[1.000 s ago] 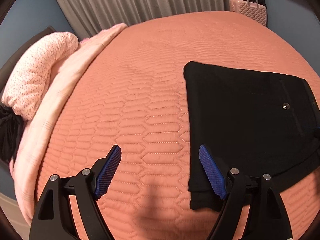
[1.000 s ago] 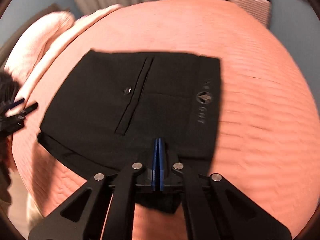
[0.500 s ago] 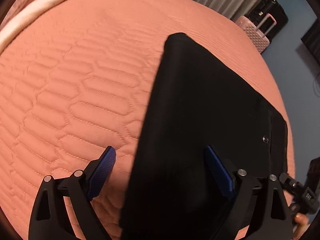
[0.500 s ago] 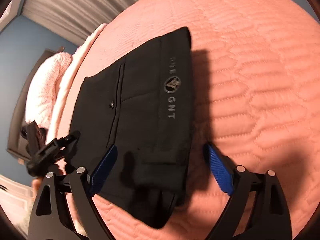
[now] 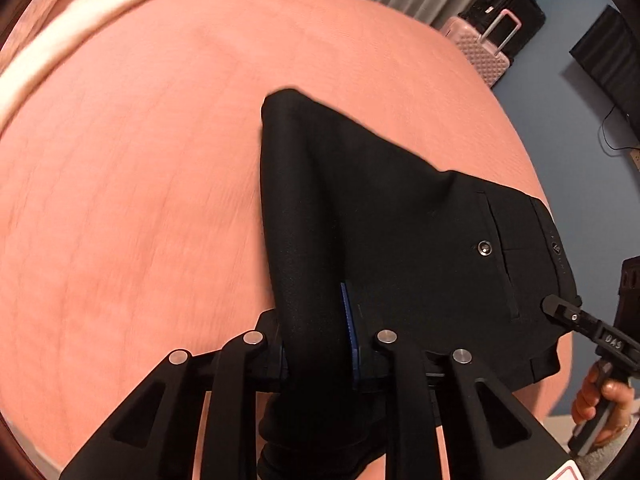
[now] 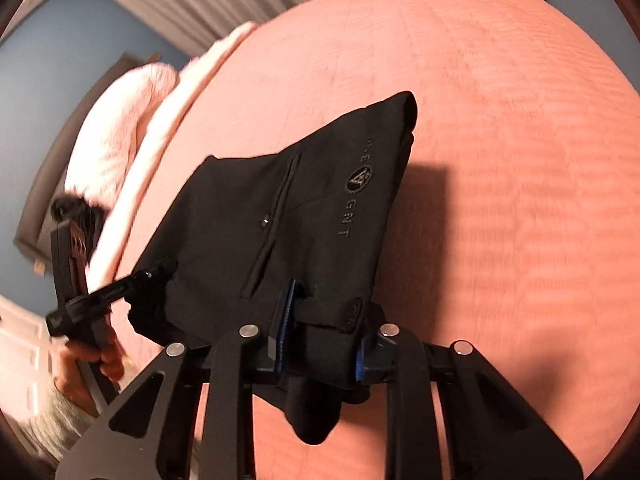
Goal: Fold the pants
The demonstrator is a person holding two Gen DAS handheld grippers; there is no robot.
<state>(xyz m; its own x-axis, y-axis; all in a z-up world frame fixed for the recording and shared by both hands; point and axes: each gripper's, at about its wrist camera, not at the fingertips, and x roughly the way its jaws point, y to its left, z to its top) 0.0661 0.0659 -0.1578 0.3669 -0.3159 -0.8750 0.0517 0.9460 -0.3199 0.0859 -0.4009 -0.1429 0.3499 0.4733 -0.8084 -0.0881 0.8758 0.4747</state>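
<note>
The folded black pants [image 5: 400, 220] lie on the salmon quilted bed, their near edge raised and bunched, the far corners still on the cover. My left gripper [image 5: 316, 332] is closing its jaws on the near left edge, with fabric pinched against the blue pad [image 5: 347, 320]. In the right wrist view the pants [image 6: 300, 208] show a pocket slit, a snap and a grey logo. My right gripper [image 6: 320, 332] is closing its jaws on the near waistband corner, a thick stack of cloth between its pads. Each gripper's tip shows in the other's view: the right gripper [image 5: 560, 306], the left gripper [image 6: 156, 272].
The bedspread [image 5: 140, 200] stretches wide to the left and beyond the pants. Pale pink pillows and a blanket [image 6: 120, 128] lie at the head of the bed. A pink suitcase [image 5: 480, 52] and a black one stand past the far edge by the grey curtain.
Both grippers stood wide open over the pants' near edge half a second ago; now their jaws have come together on the cloth, and that edge has risen off the bed.
</note>
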